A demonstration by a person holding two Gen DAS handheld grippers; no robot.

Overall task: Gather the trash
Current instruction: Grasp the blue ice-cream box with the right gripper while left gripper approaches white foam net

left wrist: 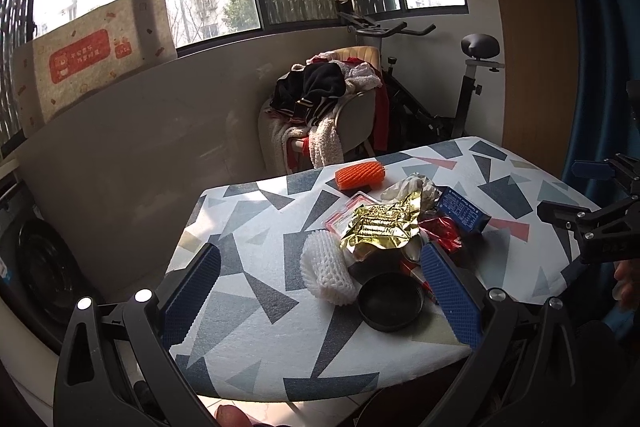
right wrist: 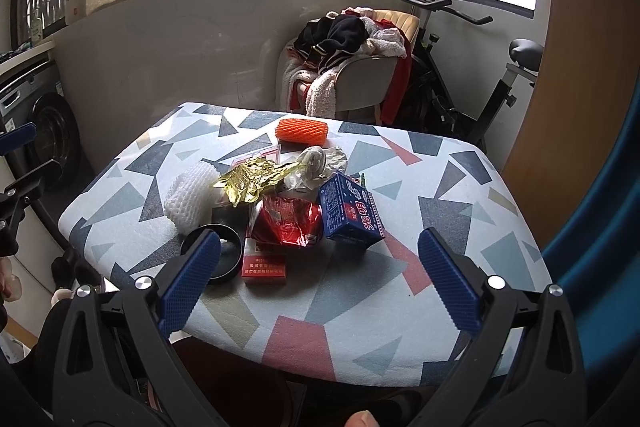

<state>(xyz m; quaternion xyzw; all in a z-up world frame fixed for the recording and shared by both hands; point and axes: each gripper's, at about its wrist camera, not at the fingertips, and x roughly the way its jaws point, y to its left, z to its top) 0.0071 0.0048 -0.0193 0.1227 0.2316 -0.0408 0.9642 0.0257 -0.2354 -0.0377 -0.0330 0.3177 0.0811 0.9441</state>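
Note:
A heap of trash lies on a table (left wrist: 248,339) (right wrist: 440,195) with a geometric-patterned cover. It holds a gold foil wrapper (left wrist: 380,229) (right wrist: 252,179), a white foam net (left wrist: 324,271) (right wrist: 192,199), an orange foam net (left wrist: 360,175) (right wrist: 302,131), a black round lid (left wrist: 390,301) (right wrist: 224,259), a red wrapper (left wrist: 442,231) (right wrist: 288,223), a blue carton (left wrist: 462,209) (right wrist: 350,211), a red cigarette box (right wrist: 264,267) and crumpled white paper (left wrist: 408,185) (right wrist: 320,159). My left gripper (left wrist: 320,291) is open at the near edge, the white net and black lid between its pads. My right gripper (right wrist: 320,279) is open, short of the heap.
Behind the table stands a chair (left wrist: 352,107) (right wrist: 360,75) piled with clothes, with an exercise bike (left wrist: 472,79) (right wrist: 500,75) to its right. A washing machine (right wrist: 44,131) sits at the left wall. A printed mat (left wrist: 96,55) leans on the window sill. A wooden panel (right wrist: 580,67) rises at the right.

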